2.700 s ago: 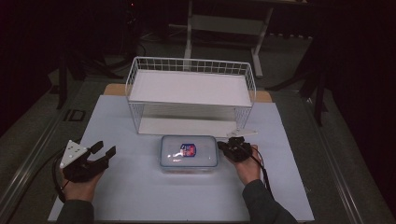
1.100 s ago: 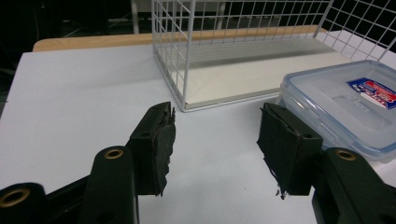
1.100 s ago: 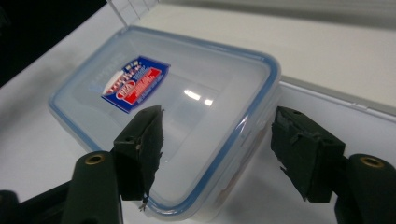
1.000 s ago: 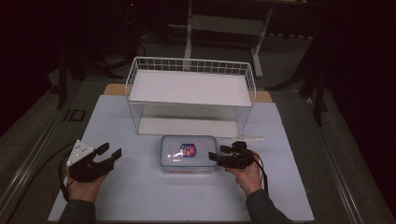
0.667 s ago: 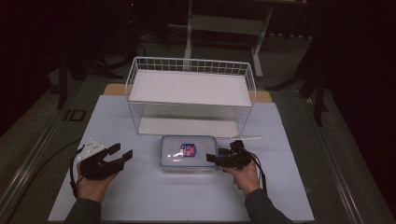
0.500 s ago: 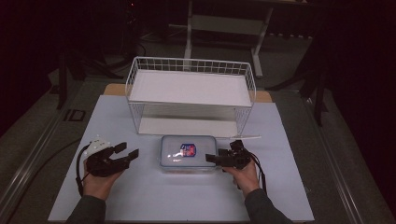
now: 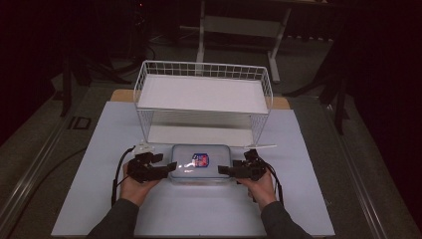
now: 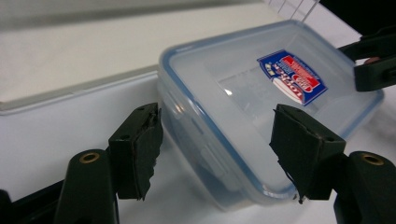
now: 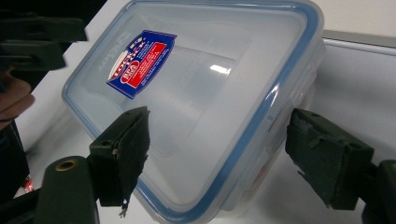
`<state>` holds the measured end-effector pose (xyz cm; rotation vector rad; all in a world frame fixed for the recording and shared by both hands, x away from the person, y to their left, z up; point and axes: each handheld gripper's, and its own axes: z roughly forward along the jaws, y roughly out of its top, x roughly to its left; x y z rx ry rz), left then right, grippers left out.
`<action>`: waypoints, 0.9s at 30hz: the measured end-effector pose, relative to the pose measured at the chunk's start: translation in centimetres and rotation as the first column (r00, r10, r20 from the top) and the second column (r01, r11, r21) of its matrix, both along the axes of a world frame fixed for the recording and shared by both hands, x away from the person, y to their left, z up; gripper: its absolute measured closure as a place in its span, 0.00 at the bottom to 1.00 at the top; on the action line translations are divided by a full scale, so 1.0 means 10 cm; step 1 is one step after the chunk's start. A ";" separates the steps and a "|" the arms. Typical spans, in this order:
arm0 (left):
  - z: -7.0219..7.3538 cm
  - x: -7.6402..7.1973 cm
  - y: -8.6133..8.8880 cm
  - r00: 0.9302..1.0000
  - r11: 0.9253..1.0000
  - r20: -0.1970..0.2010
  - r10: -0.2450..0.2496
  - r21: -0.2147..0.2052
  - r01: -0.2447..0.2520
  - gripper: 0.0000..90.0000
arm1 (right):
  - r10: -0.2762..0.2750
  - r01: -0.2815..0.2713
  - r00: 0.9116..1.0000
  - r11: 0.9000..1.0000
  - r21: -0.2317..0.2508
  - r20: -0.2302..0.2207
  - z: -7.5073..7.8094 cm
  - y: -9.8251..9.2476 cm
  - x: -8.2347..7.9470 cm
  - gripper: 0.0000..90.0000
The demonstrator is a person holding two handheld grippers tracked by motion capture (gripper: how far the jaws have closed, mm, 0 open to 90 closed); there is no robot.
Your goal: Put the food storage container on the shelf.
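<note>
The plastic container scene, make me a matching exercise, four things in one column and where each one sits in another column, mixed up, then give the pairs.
Things:
1. plastic container
2. wire shelf
3. left gripper
4. right gripper

Places:
A. at the container's right end, open
B. on the white mat, in front of the shelf
C. at the container's left end, open
D. at the back of the mat, behind the container

Pairs: 1-B, 2-D, 3-C, 4-A

Both forearms reach in low. The left hand-held gripper (image 7: 169, 168) and the right hand-held gripper (image 7: 225, 170) point at each other, jaws spread wide apart.
</note>
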<state>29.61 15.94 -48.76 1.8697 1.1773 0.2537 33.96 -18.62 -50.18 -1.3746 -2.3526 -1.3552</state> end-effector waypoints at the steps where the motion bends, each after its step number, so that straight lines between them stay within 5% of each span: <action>1: -0.02 0.02 -0.02 1.000 1.000 -0.009 -0.001 -0.001 0.001 0.37 | -0.001 0.001 1.000 1.000 0.000 0.000 0.00 0.00 0.00 0.24; 9: -0.13 0.19 -0.07 0.992 0.995 -0.127 -0.021 -0.103 0.007 0.27 | 0.000 0.000 1.000 1.000 0.008 -0.018 -0.02 0.01 0.02 0.20; 16: -0.21 0.29 -0.02 0.972 0.978 -0.230 -0.047 -0.208 -0.002 0.24 | 0.003 -0.001 0.998 1.000 0.028 -0.063 -0.06 0.02 0.05 0.16; 19: -0.26 0.33 -0.01 0.958 0.966 -0.275 -0.076 -0.258 0.003 0.24 | 0.010 -0.006 0.996 0.999 0.048 -0.091 -0.09 0.04 0.06 0.15; 27: -0.28 0.35 0.04 0.947 0.952 -0.309 -0.089 -0.305 -0.010 0.29 | -0.005 0.014 0.993 0.997 0.072 -0.120 -0.08 0.00 0.08 0.22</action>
